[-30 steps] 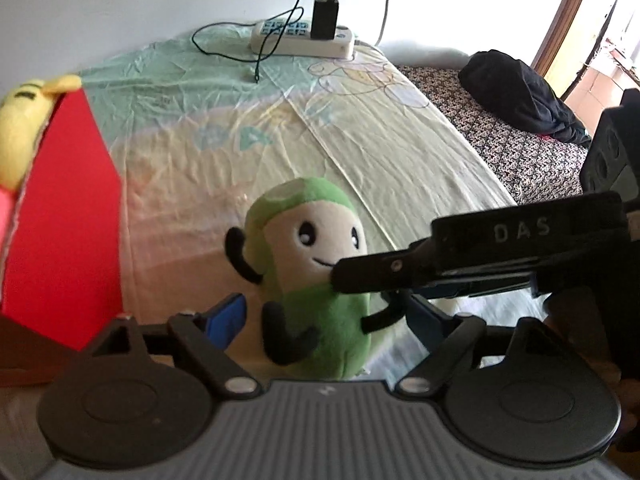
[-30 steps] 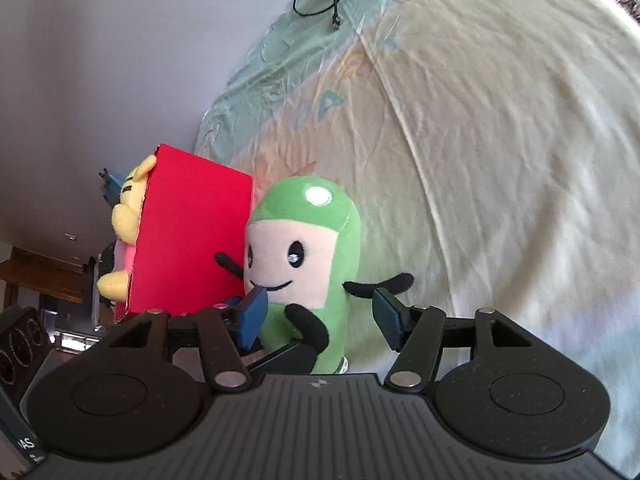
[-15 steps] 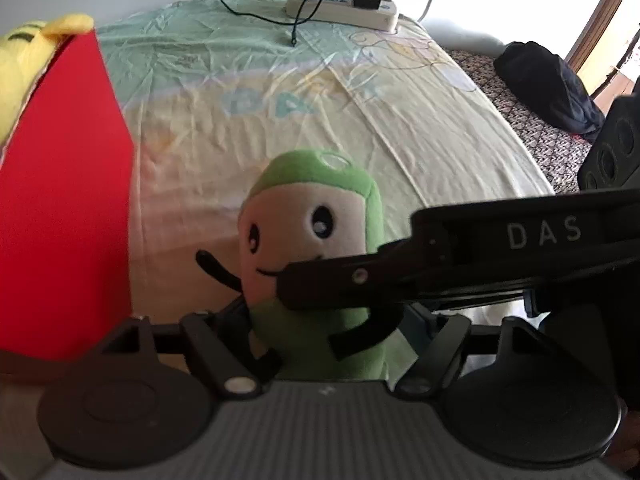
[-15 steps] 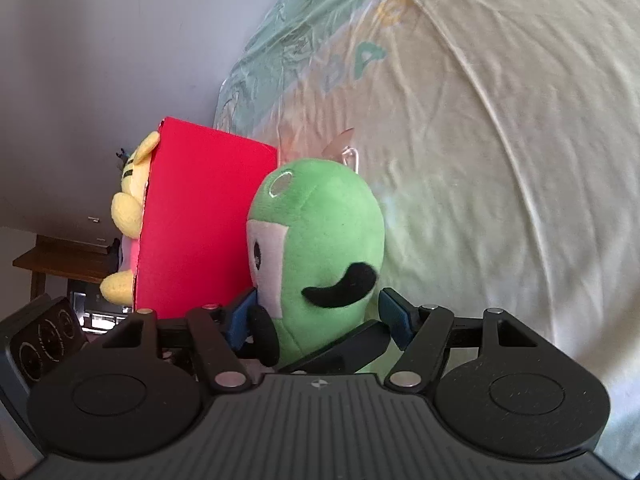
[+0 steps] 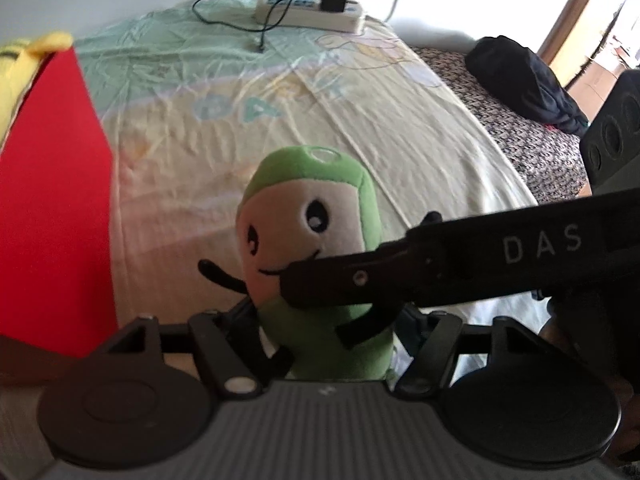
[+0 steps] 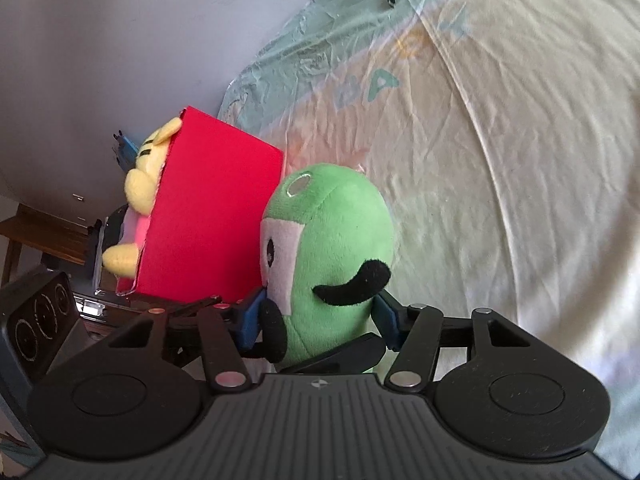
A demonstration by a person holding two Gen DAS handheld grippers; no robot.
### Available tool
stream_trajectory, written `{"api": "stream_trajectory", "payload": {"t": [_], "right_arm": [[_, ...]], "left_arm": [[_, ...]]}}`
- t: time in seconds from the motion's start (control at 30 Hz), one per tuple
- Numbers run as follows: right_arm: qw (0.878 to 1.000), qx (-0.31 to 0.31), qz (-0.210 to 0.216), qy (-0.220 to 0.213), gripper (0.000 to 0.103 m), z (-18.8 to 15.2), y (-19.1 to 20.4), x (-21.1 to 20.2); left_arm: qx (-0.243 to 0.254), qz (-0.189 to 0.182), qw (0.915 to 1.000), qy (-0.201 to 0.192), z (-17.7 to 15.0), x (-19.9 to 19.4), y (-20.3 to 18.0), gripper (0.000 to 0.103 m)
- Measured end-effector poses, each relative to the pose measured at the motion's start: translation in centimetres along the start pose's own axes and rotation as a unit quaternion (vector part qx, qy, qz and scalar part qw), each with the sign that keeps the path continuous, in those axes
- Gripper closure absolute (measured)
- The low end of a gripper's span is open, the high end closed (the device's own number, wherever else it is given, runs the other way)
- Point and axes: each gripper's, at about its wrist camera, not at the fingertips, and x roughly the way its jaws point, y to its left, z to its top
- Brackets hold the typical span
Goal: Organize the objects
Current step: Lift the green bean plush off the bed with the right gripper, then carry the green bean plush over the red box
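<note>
A green plush toy (image 5: pixel 316 204) with a white face and black arms stands tilted on the pale bedsheet (image 5: pixel 248 92). It sits between the fingers of my left gripper (image 5: pixel 328 316), whose pads are hidden behind it. My right gripper reaches in from the right, one black finger (image 5: pixel 400 268) lying across the toy's mouth. In the right wrist view the green plush toy (image 6: pixel 340 232) shows side-on, and my right gripper (image 6: pixel 318 320) has both blue pads pressed on it. A red box (image 6: pixel 216 208) stands just left of the toy, holding a yellow plush (image 6: pixel 148 176).
The red box (image 5: pixel 48 200) fills the left edge, with the yellow plush (image 5: pixel 16 76) above it. A power strip (image 5: pixel 308 8) with a charger and cable lies at the bed's far end. Dark clothing (image 5: pixel 524 80) rests on a patterned cover at the right.
Both grippers have closed in on the green plush toy, which now looms larger and leans. The right gripper swung round from facing it to its side.
</note>
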Motion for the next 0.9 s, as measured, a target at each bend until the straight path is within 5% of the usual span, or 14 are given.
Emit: {"api": "stream_trajectory", "payload": {"t": [0.47, 0.9], "right_arm": [[0.996, -0.053, 0.021, -0.064, 0.043, -2.4, 4.7, -4.2], [0.984, -0.097, 0.045, -0.146, 0.043, -3.5, 13.8, -3.8]], "left_arm": [[0.016, -0.010, 0.9968, -0.078, -1.0, -6.7, -1.1, 0.033], [0.036, -0.019, 0.9827, -0.181, -1.2, -15.8, 4.2, 0.033]]}}
